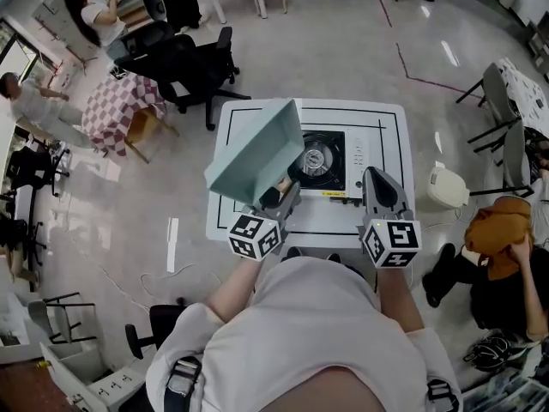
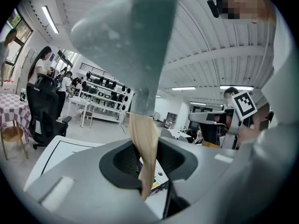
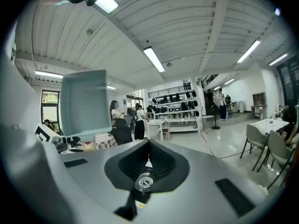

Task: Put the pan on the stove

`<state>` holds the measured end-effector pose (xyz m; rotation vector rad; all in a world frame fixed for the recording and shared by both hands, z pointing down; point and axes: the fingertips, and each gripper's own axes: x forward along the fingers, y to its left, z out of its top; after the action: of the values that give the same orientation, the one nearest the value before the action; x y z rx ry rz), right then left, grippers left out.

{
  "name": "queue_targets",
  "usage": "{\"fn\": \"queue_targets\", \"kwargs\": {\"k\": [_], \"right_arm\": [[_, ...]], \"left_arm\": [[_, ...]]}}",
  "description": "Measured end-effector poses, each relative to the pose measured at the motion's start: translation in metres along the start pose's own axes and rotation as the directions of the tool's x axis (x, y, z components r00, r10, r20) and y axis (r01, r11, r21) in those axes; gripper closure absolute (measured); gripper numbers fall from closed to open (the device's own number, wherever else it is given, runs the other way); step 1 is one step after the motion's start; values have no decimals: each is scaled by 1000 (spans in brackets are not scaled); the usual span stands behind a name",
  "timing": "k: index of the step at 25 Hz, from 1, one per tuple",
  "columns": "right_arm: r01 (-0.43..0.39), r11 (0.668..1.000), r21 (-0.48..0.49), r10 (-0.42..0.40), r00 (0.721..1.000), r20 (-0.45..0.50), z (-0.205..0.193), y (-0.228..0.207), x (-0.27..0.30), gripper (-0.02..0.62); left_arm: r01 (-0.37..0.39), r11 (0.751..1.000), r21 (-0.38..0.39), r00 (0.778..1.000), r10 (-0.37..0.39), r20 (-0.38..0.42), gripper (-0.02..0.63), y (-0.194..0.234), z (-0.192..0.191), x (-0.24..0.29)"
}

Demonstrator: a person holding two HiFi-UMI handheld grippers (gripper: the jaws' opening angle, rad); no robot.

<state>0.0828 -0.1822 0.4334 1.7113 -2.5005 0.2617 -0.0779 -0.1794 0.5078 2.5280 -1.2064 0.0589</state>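
Note:
A pale teal square pan (image 1: 254, 148) with a wooden handle (image 1: 274, 189) hangs tilted over the left half of the white table (image 1: 377, 118). My left gripper (image 1: 280, 196) is shut on that handle. In the left gripper view the handle (image 2: 145, 143) runs down between the jaws and the pan (image 2: 135, 41) rises above them. The black stove (image 1: 333, 170), with its round burner (image 1: 316, 157), lies at the table's middle, just right of the pan. My right gripper (image 1: 376, 180) hovers at the stove's near right corner, shut and holding nothing. In its own view the right gripper (image 3: 148, 146) has the pan (image 3: 84, 101) to its left.
Black office chairs (image 1: 193, 67) and a checkered table (image 1: 124, 101) stand beyond the table's left. People stand at the far left (image 1: 34, 106). A white appliance (image 1: 448, 187) sits on the floor to the right, beside a crouching person in orange (image 1: 497, 230).

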Motion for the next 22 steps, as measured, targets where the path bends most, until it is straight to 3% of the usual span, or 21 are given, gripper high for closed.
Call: {"fn": "queue_targets", "kwargs": {"k": [6, 12, 22], "right_arm": [[-4, 1000, 6, 4, 1000, -12, -5, -2, 7, 588], [3, 1000, 7, -3, 1000, -16, -4, -10, 10, 588], [10, 1000, 11, -10, 1000, -25, -10, -16, 15, 588]], "left_arm": [[96, 994, -53, 994, -98, -41, 499, -8, -17, 12], [137, 983, -123, 986, -147, -79, 499, -12, -25, 23], [202, 942, -269, 958, -247, -147, 499, -12, -55, 36]]}}
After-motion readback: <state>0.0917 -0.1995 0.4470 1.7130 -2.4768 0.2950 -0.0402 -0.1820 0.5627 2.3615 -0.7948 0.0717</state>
